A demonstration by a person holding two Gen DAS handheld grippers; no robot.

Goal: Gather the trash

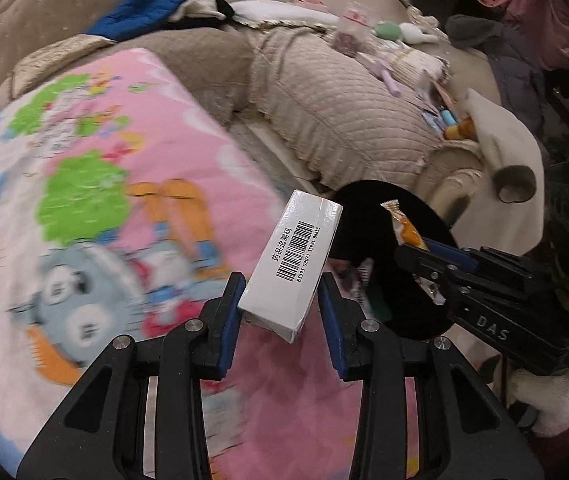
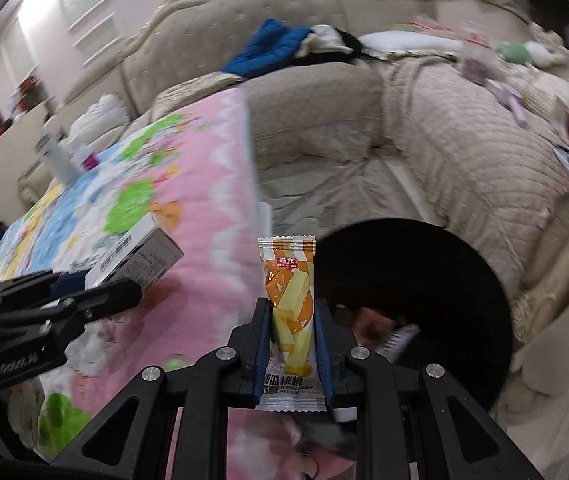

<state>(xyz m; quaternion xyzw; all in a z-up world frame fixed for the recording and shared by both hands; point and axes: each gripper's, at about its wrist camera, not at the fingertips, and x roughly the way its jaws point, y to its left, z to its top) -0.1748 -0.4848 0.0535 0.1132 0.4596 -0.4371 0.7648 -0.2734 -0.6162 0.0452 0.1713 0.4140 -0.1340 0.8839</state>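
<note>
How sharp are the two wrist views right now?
Left wrist: white box in the left tool is crisp, pink quilt smeared. Right wrist: snack wrapper in the right tool sharp, sofa blurred, edges bowed.

A white box (image 1: 290, 270) at the centre of the left wrist view is showing a barcode, the Chinese words 药品追溯码 beside it, and the digits 83595 02071 35994 88853 beneath. The black gripper body (image 1: 496, 312) at the right edge is carrying the raised letters DAS. In the right wrist view, an orange snack wrapper (image 2: 290, 320) at lower centre is displaying a small red logo (too blurred to read) and partly hidden Chinese characters.
</note>
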